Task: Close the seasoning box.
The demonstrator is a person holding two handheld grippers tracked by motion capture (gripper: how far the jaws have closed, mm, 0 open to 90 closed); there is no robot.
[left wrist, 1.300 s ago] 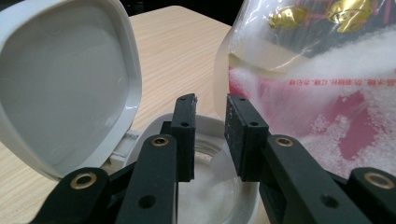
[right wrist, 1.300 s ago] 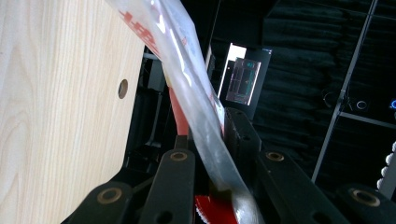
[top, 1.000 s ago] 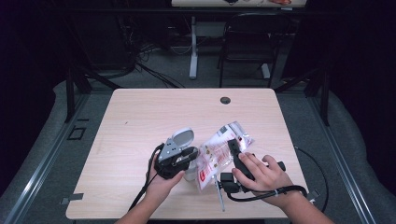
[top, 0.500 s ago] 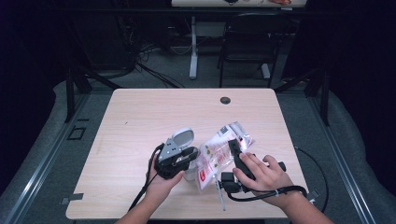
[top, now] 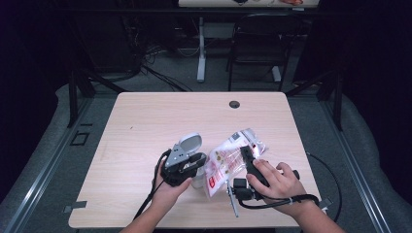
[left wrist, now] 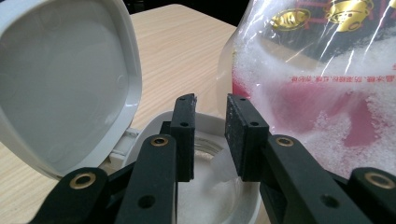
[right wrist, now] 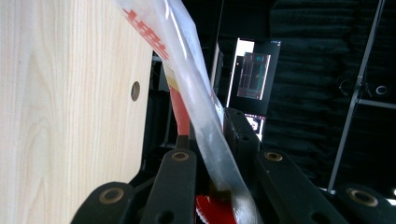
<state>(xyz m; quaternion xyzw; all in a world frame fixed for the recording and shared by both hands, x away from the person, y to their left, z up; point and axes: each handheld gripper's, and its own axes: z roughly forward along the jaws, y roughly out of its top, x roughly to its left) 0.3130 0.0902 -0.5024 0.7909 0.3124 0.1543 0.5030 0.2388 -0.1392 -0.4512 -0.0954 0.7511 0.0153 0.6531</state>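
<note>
person at a light wood table (top: 145, 126), a gripper in each hand, both near the front edge. left gripper (top: 187, 165) sits over a small white jar (left wrist: 205, 196) with a hinged flip lid (left wrist: 65, 84); the lid stands open, tilted back to the left in the left gripper view. the two black pads (left wrist: 184, 135) of that gripper stand a little apart right above the jar's mouth, and something pale and translucent shows in the narrow gap between them; cannot tell whether the pads press on it. white granules lie inside the jar.

right gripper (right wrist: 210, 149) pinches a clear plastic bag (top: 228, 158) with red and gold print and white granules inside. in the right gripper view the bag's flat sealed edge runs up between the two jaws, clamped, and the bag slants up and left past the table. from the high view the bag lies tilted just right of the jar, its lower end close by the jar and the left gripper, its upper end pointing away toward the table's far right. in the left gripper view the bag's bulging side hangs directly right of the pads, close to the jar's rim, contact not clear.

a small round hole (top: 234, 104) sits in the tabletop near the far edge, well apart from both hands. a black cable (top: 330, 174) loops off the right gripper over the table's right edge.
</note>
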